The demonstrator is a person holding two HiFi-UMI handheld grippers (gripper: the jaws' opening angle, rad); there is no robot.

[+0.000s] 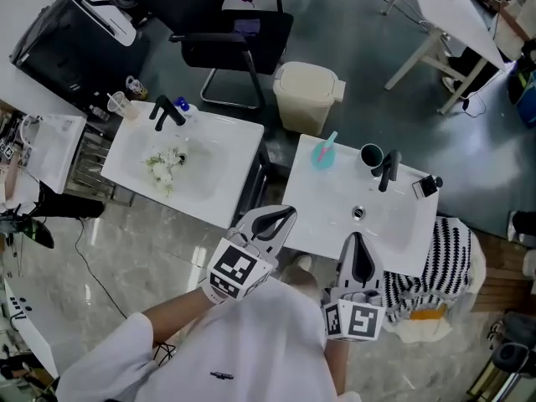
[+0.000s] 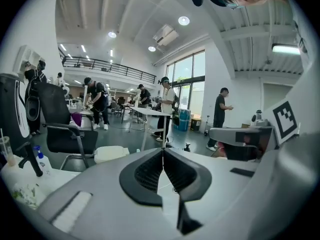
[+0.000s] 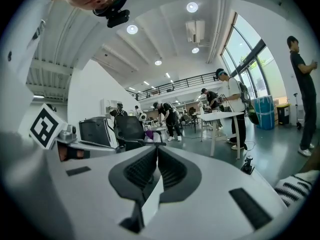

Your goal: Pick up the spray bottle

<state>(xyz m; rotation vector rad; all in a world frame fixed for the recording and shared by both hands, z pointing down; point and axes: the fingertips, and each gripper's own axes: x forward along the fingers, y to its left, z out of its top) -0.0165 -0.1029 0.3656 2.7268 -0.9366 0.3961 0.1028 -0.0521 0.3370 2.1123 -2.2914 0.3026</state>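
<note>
A small white spray bottle with a blue top [image 1: 182, 107] stands at the back of the left white sink [image 1: 226, 145], just right of its black faucet [image 1: 166, 111]. In the left gripper view the bottle [image 2: 41, 160] shows far left, beside the faucet [image 2: 31, 159]. My left gripper [image 1: 276, 219] [image 2: 163, 151] is shut and empty, hovering between the two sinks, well short of the bottle. My right gripper [image 1: 358, 256] [image 3: 156, 149] is also shut and empty, over the front edge of the right sink [image 1: 335, 216].
The right sink carries a teal cup with a straw [image 1: 323, 153], a black mug [image 1: 371, 154] and a black faucet [image 1: 388, 171]. A striped cloth [image 1: 450, 258] hangs at its right. A beige bin [image 1: 307, 97] and a black chair [image 1: 234, 36] stand behind. A plastic cup [image 1: 117, 103] sits left of the bottle.
</note>
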